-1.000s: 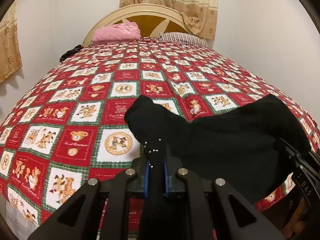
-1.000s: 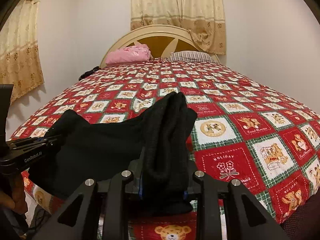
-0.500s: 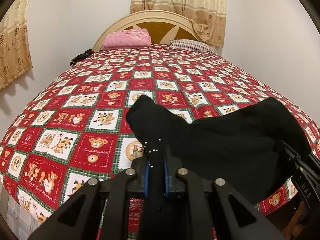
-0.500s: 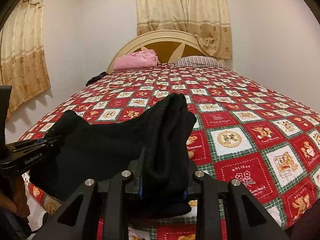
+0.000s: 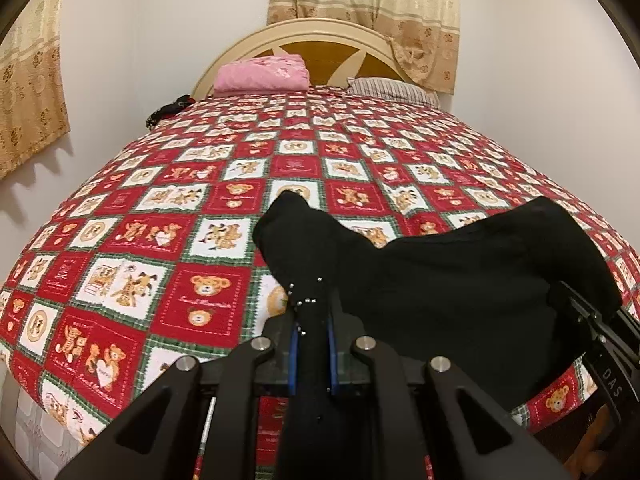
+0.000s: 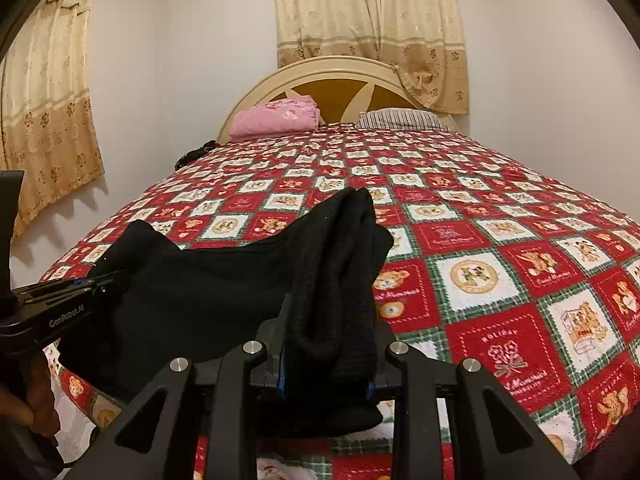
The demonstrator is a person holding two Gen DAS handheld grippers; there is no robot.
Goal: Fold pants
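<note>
The left claw (image 5: 311, 354) is clamped tight on a thin edge of the black pants (image 5: 448, 280), its blue pads pressed against the cloth. The right claw (image 6: 325, 372) is clamped on a thicker bunched fold of the same pants (image 6: 224, 292), which stands up above its fingers. The pants hang stretched between the two claws, over the near edge of the bed (image 5: 168, 240), whose red-and-white patchwork cover with bears spreads away ahead of both claws. Far ahead, against the headboard (image 6: 344, 80), lie a folded pink cloth (image 6: 276, 120) and a striped pillow (image 6: 400, 120). A hand (image 6: 36, 396) shows at the left grip.
</note>
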